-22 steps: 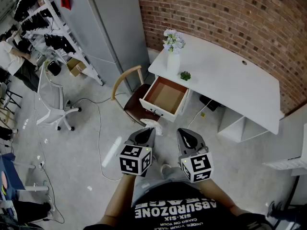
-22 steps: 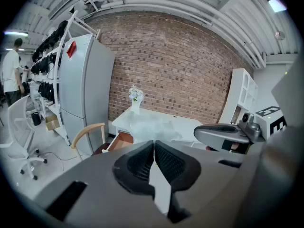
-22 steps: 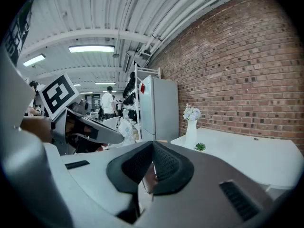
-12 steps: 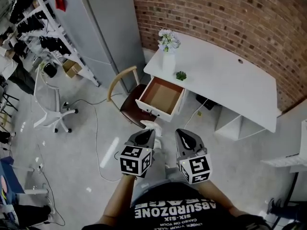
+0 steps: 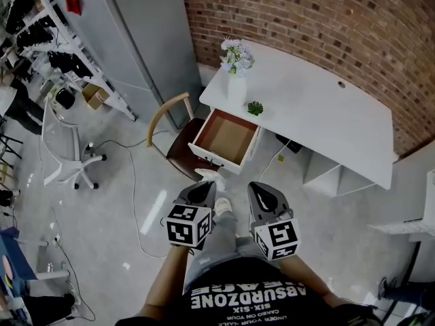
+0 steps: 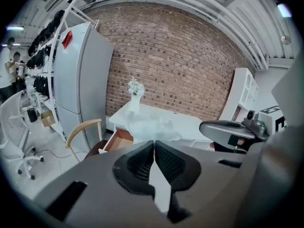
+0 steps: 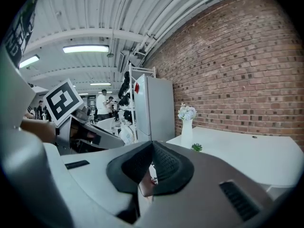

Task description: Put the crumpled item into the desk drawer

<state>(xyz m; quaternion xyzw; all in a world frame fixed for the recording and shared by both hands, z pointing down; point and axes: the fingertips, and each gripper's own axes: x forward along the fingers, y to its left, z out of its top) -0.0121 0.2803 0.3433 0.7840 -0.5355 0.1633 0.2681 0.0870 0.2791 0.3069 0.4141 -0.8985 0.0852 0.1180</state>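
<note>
Left gripper (image 6: 154, 145) stays clamped on the white crumpled item (image 6: 151, 125), which pokes out past its tips, on the near side of the open drawer (image 5: 224, 138) and well apart from it. Right gripper (image 7: 152, 145) is closed and empty. Since earlier, drawer and desk (image 5: 319, 114) have slid slightly left in the head view; both grippers kept their pose.

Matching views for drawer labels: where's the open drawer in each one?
Head view: drawer near centre, open, just below the vase.
Left gripper view: drawer left of centre, below and left of the vase.
Right gripper view: not in it; only the vase shows, right of centre.
Shared landmark: the white vase with flowers.
</note>
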